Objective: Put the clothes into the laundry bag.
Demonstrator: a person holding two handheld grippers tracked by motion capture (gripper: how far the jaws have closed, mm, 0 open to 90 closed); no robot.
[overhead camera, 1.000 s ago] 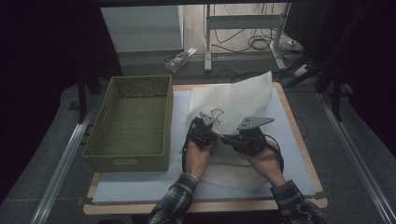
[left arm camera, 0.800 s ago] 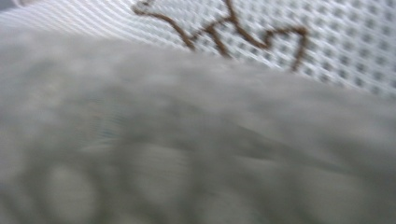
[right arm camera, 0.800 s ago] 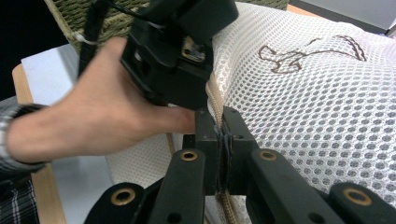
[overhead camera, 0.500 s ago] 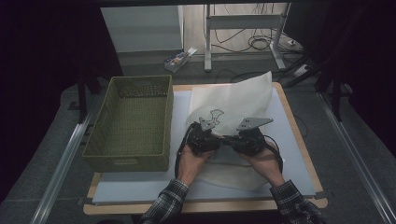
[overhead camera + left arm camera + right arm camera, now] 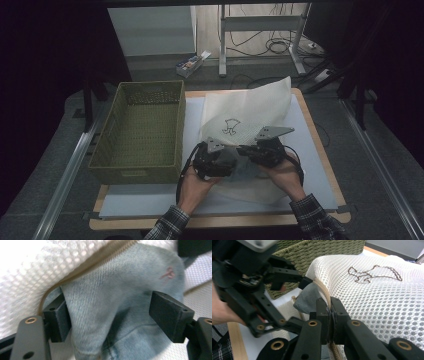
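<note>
A white mesh bag (image 5: pixel 250 112) with a tan zipper edge lies on the table mat, and a blue denim piece (image 5: pixel 241 169) sticks out of its mouth. In the left gripper view the denim (image 5: pixel 117 297) hangs between the jaws of my left gripper (image 5: pixel 110 315). Those jaws have just been opening; the right pad stands clear of the cloth. My right gripper (image 5: pixel 329 307) is shut on the bag's zipper edge (image 5: pixel 323 291), right beside the denim (image 5: pixel 308 298). From above, the left gripper (image 5: pixel 230 162) and right gripper (image 5: pixel 246 150) meet at the bag's near corner.
A green woven basket (image 5: pixel 140 130) stands at the left of the mat, close to my left hand. The wooden table edge (image 5: pixel 320 150) runs along the right. A small box (image 5: pixel 192 62) and cables lie on the floor beyond the table.
My left gripper has let go of the denim, its jaws spreading, and the left hand has drawn back toward the person. The right gripper has stayed shut in place.
</note>
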